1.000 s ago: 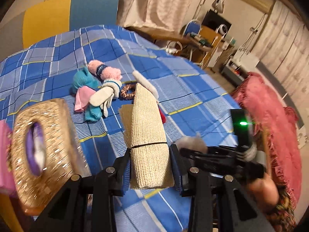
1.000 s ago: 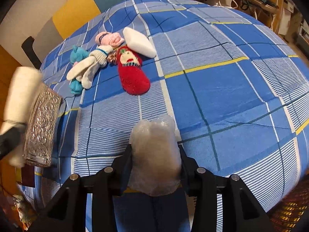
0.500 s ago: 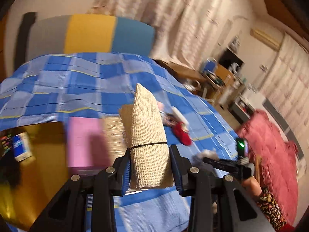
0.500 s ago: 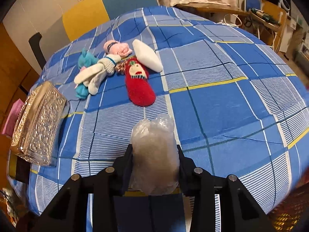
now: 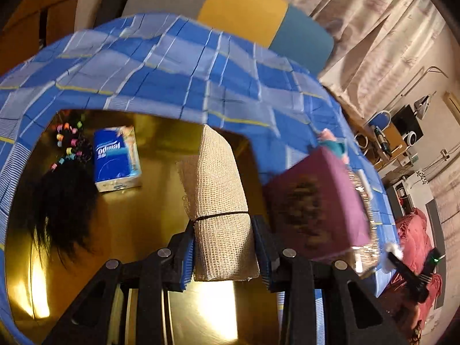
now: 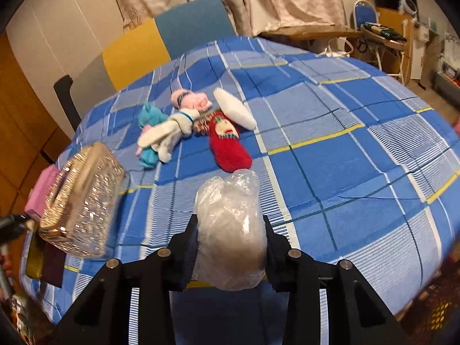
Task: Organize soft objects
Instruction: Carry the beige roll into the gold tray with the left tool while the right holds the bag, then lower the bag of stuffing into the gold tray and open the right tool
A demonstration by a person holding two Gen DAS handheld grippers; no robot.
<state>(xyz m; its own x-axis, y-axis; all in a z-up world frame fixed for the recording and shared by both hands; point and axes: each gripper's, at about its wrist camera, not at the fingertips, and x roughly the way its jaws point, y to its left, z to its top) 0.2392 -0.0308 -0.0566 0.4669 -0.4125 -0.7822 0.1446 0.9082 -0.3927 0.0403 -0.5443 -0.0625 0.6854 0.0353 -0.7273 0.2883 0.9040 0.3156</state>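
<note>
My left gripper (image 5: 225, 254) is shut on a rolled beige burlap cloth (image 5: 220, 201) tied with a black band, held over a yellow-brown wooden surface (image 5: 149, 230) beside the bed. My right gripper (image 6: 230, 247) is shut on a soft grey bundle in clear plastic (image 6: 230, 230), held above the blue checked bedspread (image 6: 345, 158). Ahead of it lie a red Santa sock (image 6: 228, 146), a white pad (image 6: 234, 108), a pink sock (image 6: 191, 100), white socks (image 6: 169, 135) and a teal sock (image 6: 149, 132).
A glittery gold tissue box (image 6: 80, 201) sits at the bed's left edge on a pink box (image 6: 40, 192); both show blurred in the left wrist view (image 5: 316, 210). A blue tissue pack (image 5: 116, 158) and a black hairpiece with coloured clips (image 5: 63, 195) lie on the wooden surface.
My left gripper has swung left off the bed with the burlap roll and now faces the wooden surface. My right gripper has held its bundle and drifted back slightly.
</note>
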